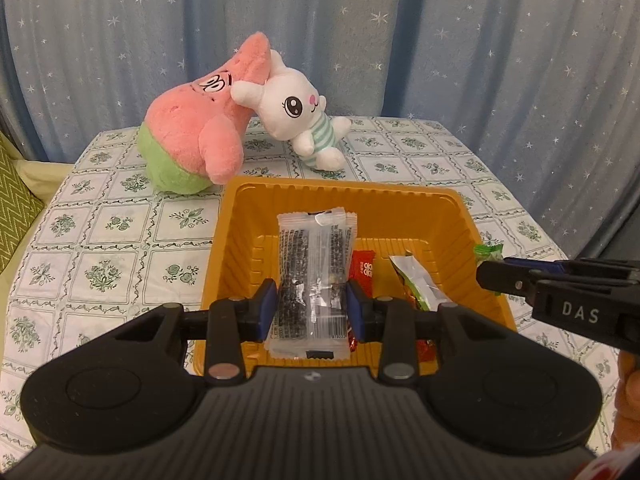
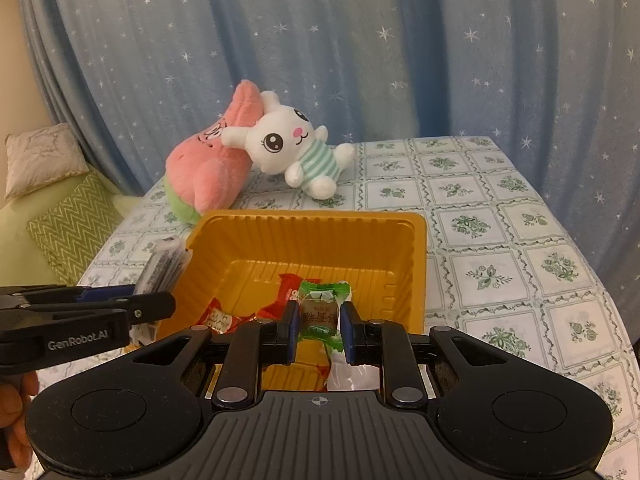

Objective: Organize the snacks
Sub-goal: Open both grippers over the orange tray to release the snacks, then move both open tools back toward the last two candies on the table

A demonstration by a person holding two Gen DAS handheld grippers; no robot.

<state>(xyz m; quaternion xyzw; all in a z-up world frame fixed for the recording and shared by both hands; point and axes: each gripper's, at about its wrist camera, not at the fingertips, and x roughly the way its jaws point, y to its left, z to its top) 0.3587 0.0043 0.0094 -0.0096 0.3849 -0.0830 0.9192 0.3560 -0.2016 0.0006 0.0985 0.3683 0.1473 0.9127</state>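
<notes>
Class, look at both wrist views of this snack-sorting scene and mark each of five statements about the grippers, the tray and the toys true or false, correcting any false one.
1. The left gripper holds a clear packet of dark snacks. True.
2. The right gripper is empty. False: it is shut on a green-wrapped candy.
3. The orange tray holds red-wrapped snacks. True.
4. The white bunny plush lies inside the tray. False: it lies on the tablecloth behind the tray, against the pink star plush.
5. The curtain is plain red. False: it is blue with white stars.
</notes>
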